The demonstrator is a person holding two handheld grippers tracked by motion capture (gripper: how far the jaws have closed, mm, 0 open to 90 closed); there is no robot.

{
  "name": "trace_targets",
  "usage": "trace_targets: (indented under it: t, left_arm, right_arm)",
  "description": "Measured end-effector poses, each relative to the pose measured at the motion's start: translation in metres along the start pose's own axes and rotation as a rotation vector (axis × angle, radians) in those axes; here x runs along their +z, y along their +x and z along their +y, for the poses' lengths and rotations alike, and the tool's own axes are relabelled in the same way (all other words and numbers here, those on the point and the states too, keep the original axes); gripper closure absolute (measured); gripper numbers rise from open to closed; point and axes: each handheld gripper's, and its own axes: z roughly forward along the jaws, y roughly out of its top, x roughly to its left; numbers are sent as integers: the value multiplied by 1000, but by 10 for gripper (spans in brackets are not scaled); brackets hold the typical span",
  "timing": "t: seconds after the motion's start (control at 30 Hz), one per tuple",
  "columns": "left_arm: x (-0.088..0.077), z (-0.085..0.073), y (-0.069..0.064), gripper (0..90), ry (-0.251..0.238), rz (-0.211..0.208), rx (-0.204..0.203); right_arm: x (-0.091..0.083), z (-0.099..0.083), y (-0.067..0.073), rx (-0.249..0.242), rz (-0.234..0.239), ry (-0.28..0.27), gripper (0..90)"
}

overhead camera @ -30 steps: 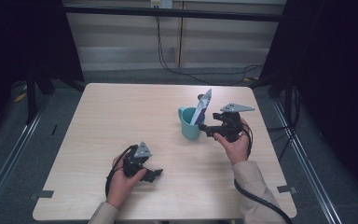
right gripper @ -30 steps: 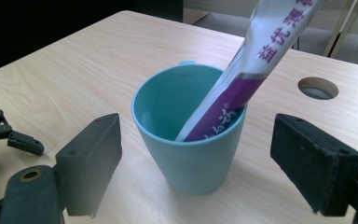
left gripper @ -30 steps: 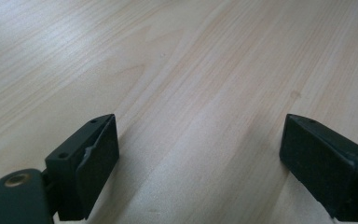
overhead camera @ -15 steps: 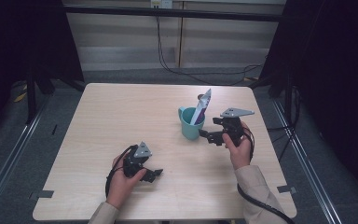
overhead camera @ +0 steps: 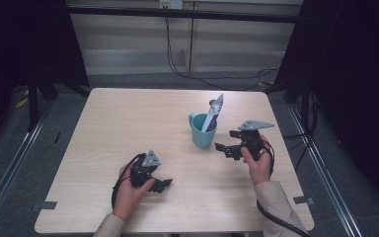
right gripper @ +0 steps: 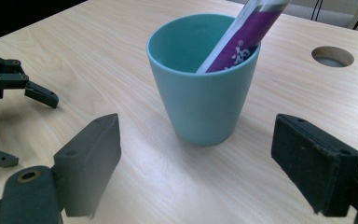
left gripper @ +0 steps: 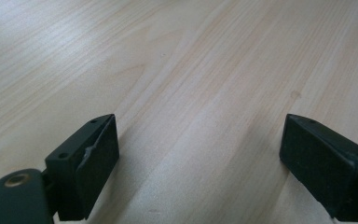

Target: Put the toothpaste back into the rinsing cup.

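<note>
The right gripper has its jaws wide apart, with the cup just ahead between them. The tube leans inside. A hard bump could tip both over.

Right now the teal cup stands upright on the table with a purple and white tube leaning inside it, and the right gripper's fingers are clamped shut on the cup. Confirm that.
One detail is wrong. The right gripper is open, its fingers spread wide and short of the teal cup, as the right gripper view shows. The cup does stand upright on the table with the purple and white tube leaning inside.
</note>
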Motion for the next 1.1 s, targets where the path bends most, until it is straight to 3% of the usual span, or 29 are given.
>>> trace_targets:
  t: [1.1]
  left_arm:
    - [0, 0, 0, 115, -1, 1, 0]
  right_arm:
    - [-13, -56, 3, 12, 27, 57, 153]
